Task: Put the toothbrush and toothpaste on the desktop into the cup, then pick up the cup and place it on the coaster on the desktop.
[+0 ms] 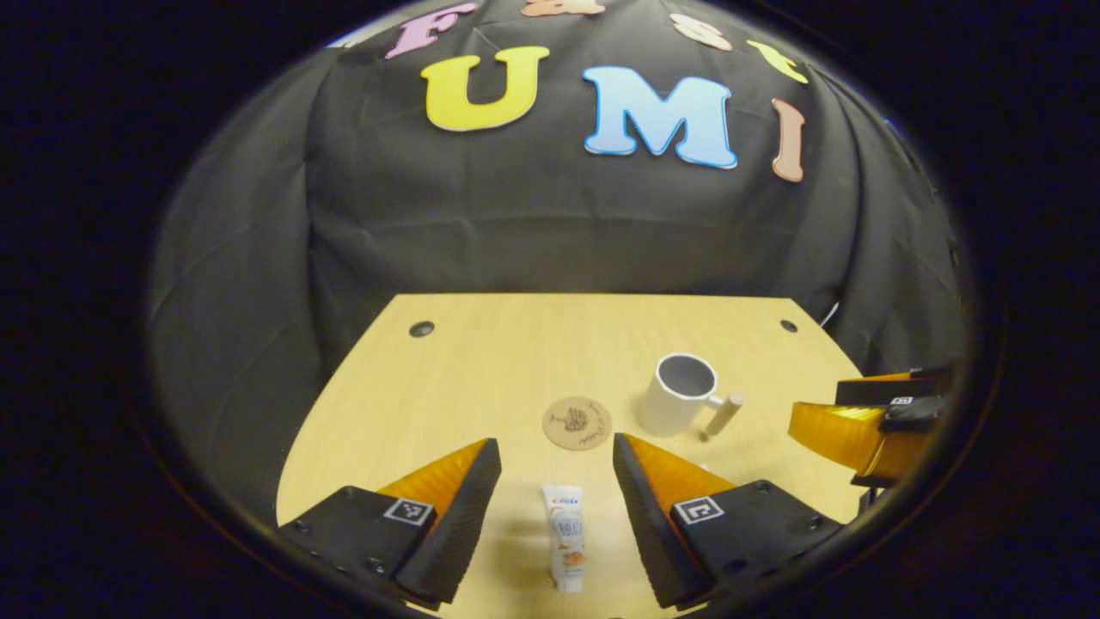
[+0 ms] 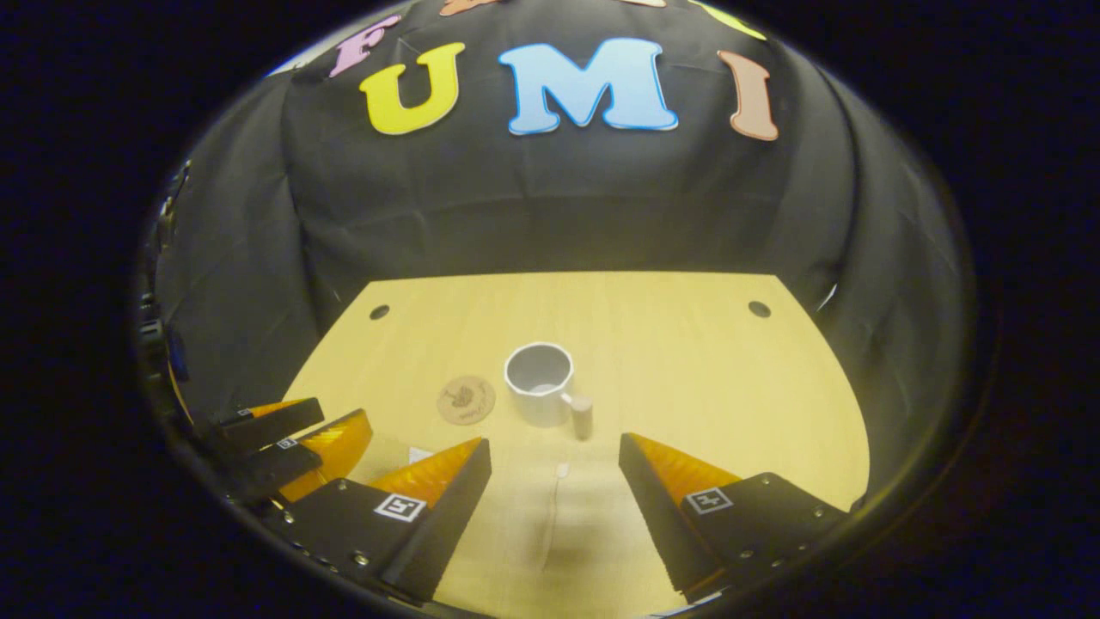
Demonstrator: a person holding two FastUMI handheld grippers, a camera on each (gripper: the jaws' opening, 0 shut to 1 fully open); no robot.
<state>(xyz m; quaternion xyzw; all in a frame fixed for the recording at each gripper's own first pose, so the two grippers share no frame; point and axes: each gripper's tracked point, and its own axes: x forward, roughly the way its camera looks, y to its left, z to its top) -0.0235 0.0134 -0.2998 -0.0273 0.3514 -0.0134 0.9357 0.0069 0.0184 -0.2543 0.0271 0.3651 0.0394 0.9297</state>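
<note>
Hovering with both jaws wide open and empty over the pale wooden bench.
Our left gripper straddles the soft white toothpaste tube; we'd pinch its midbody. White handled cup sits at one o'clock.

You see a white cup, a brown patterned coaster, a white-and-orange toothpaste, and a pale wooden desktop.

I see the toothpaste lying on the surface between my left fingers, the coaster beyond it, the cup just right of that.
</note>
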